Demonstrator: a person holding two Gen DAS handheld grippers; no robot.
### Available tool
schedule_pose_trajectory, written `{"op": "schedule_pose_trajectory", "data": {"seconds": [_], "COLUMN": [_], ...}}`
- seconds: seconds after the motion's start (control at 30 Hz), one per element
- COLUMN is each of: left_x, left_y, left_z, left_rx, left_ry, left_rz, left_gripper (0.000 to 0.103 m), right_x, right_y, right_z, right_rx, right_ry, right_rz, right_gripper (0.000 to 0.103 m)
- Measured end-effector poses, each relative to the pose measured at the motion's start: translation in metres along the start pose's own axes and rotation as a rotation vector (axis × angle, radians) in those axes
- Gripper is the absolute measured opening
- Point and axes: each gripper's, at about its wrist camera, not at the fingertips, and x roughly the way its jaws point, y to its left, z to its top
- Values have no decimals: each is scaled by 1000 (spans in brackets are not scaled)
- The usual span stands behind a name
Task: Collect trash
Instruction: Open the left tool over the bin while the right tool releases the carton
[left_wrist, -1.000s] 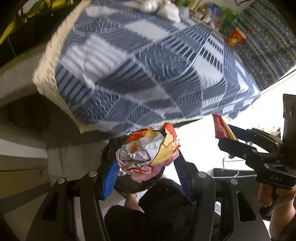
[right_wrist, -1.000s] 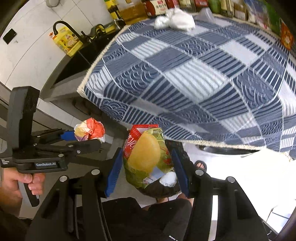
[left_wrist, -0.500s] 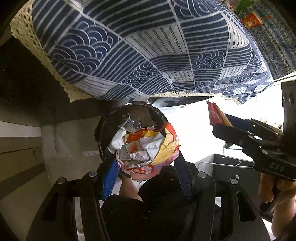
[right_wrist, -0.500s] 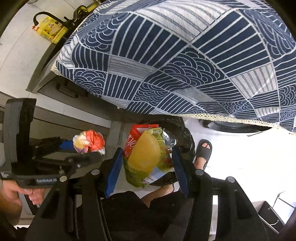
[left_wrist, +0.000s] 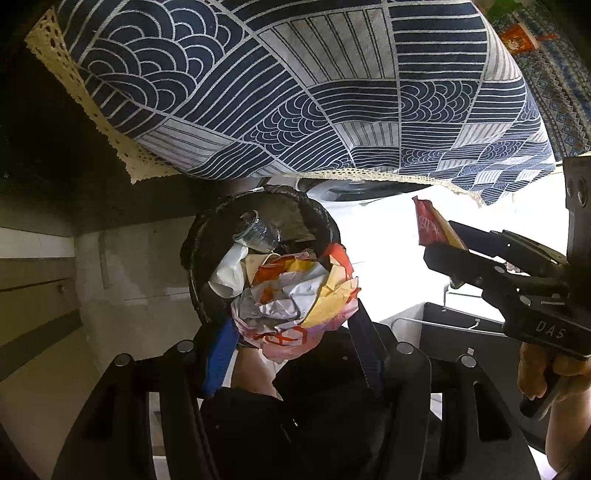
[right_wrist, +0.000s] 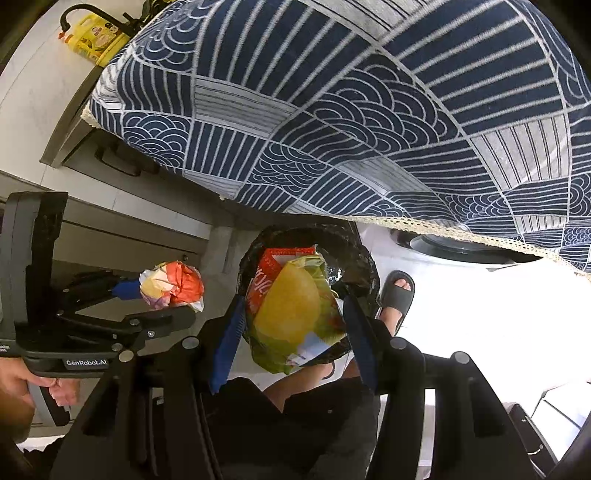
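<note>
Both hands over the black-lined bin (left_wrist: 258, 236), which stands on the floor just under the hanging edge of the blue patterned tablecloth (left_wrist: 295, 92).

Left gripper (left_wrist: 295, 328) pointed steeply down, jaws part open and just been widening, crumpled wrapper (left_wrist: 295, 299) between them; left pad looks to be touching the wad, right pad seems to stand a little clear, so the grip looks to be loosening. Wrapper directly above the bin mouth, near its front rim. Inside already: a white wad (left_wrist: 231, 273) and a crushed clear bottle (left_wrist: 258, 230).

Right gripper (right_wrist: 291, 332) clamped on the chip bag (right_wrist: 291, 306), jaws narrow, both pads pressed into the bag's sides. Bag held over the same bin (right_wrist: 351, 243), covering much of the opening. Sandalled foot (right_wrist: 397, 291) just beside the bin's rim.

For a clean drop:
- Open the left jaws fully and wait for the wrapper to fall free; light paper may cling to a pad, so a small shake could help.
- Keep both tools above the rim, clear of the cloth's lace edge.
- Release the bag second, or shift it toward the far side, since two items dropped together may bounce out.
- Let the bag go low over the opening; likely light and slippery, prone to drift.
- Check nothing lands on the floor by the foot.
</note>
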Motion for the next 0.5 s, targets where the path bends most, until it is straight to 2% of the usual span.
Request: {"op": "schedule_pose_trajectory", "data": {"seconds": [0.1,0.13,0.5], "left_x": [-3,-3,-14], "left_y": [-4,-5,-4], "left_z": [2,2,7], "left_rx": [29,37,44], "left_ry": [-19,-27,-38], "left_rz": [29,42,73], "left_gripper": [71,77,77], "right_x": [1,1,-13], "right_y": [0,-1,-13], "right_z": [1,2,2], "right_rx": [-14,-12,47], "right_ry": [6,0,-39], "right_rz": [19,17,22], "right_gripper": [58,66,68]}}
